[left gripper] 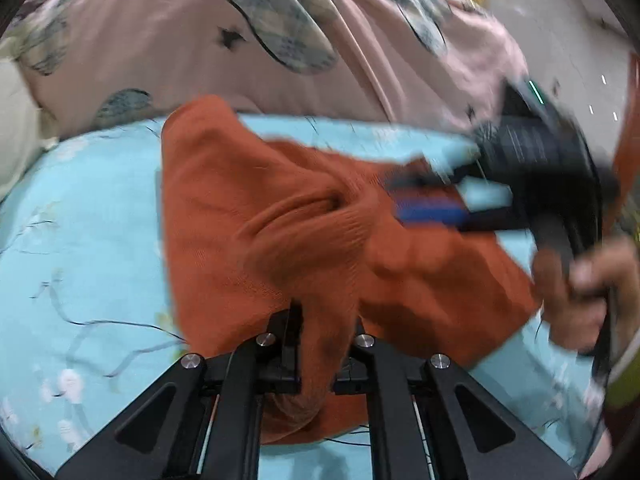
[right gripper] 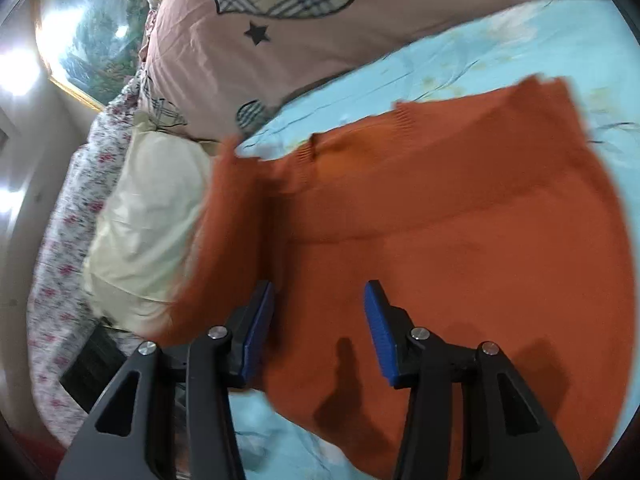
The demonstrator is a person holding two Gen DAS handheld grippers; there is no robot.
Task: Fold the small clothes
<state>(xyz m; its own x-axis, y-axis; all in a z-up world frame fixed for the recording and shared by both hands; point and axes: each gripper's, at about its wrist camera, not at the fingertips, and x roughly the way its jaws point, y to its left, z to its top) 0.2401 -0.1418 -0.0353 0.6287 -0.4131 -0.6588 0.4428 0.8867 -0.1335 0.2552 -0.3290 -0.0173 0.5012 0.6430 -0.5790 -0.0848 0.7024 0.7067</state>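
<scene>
Two grippers work over one orange knitted garment (left gripper: 256,216) spread on a light blue bedsheet (left gripper: 80,240) printed with pale blossoms and thin branches.

Seen from the left wrist camera, a cream pillow (left gripper: 16,120) sits at the far left edge, and a pink quilt (left gripper: 168,40) with plaid patches and small black stars is heaped along the far side of the bed. The garment lies rumpled across the middle of the sheet, with a thick fold near its centre. The left gripper (left gripper: 316,344) is at the near edge of the cloth, its jaws closed narrowly on a bunched tuck of orange knit that fills the gap between them. Further right, the right gripper (left gripper: 432,200) reaches in from the side, blurred, its blue pads just over the garment's right part; the person's hand (left gripper: 580,292) grips its handle at the right edge.

From the right wrist camera, a flowered sheet (right gripper: 60,240) runs down the left side, then the cream pillow (right gripper: 148,216), with the pink quilt (right gripper: 280,52) above. The garment (right gripper: 460,240) covers most of the centre and right, its ribbed hem lying toward the far side on the blue bedsheet (right gripper: 520,40). The right gripper (right gripper: 318,320) stands with its jaws wide apart, blue pads (right gripper: 260,320) on either side of bare orange cloth, gripping nothing. Whether the pads touch the fabric cannot be told.
</scene>
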